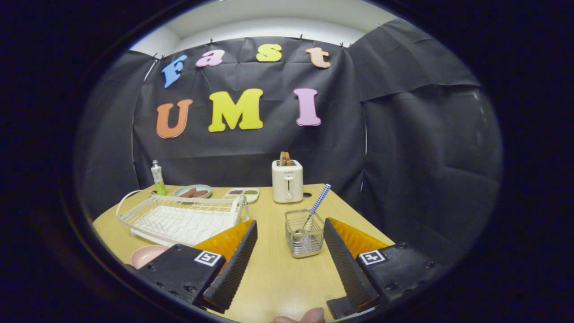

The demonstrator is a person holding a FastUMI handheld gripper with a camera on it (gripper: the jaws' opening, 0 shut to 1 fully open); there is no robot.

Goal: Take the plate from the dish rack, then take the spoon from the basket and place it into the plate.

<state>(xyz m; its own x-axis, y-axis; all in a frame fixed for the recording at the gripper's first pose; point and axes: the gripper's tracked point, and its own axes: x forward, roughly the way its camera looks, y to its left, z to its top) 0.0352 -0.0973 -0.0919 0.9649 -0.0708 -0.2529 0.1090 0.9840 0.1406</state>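
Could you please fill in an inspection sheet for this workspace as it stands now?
Surface: wooden table, bare between the fingers.
Job's things: pink plate on the table before the empty dish rack; spoon standing in the wire basket.
Clutter: toaster, green bottle, dish of food, small tray.
Grippers: gripper open, the basket just ahead.
Cables: nothing seen.
Surroundings: black cloth wall.

Soft overhead light on the wooden table [269,273] — sharp centre, fisheye bending toward dim edges.
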